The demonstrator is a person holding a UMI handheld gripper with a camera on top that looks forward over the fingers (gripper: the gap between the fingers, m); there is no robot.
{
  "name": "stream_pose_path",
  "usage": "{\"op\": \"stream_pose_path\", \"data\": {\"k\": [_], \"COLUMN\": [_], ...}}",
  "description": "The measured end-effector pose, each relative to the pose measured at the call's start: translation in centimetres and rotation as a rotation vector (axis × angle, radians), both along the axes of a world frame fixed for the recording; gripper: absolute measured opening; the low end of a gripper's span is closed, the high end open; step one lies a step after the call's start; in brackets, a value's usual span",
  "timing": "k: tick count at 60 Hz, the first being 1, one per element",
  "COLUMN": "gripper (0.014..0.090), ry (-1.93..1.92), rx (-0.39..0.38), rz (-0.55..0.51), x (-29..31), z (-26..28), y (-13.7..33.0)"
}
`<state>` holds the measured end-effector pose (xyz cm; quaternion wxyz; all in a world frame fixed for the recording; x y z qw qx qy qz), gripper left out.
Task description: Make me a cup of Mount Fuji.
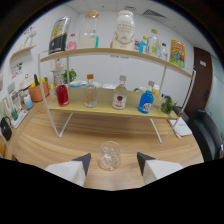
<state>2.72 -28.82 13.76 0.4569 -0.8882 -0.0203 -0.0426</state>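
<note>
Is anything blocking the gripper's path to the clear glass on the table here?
Nothing visible does. The clear glass stands on the wooden table just ahead of the open gripper, roughly centred on the gap between its fingers. The shelf rack with its bottles stands farther back, beyond the glass.

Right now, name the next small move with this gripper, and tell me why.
Probably ease forward and close on the clear glass. The gripper is open, the glass stands between its fingertips with a gap at each side, resting on the wooden table, and the bottles on the shelf lie well beyond.
</note>
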Motion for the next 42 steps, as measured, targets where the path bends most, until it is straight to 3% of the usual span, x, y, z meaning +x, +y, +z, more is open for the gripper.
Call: {"op": "stream_pose_path", "data": {"k": [22, 31, 42], "gripper": [0.0863, 0.0866, 0.0866], "ry": [0.031, 0.088, 0.113], "rx": [0.057, 0.18, 0.36], "rz": [-0.009, 0.022, 0.061], "x": [-1.5, -4.9, -7.5], "z": [0.8, 3.1, 7.9], "y": [-2.5, -1.8, 3.7]}}
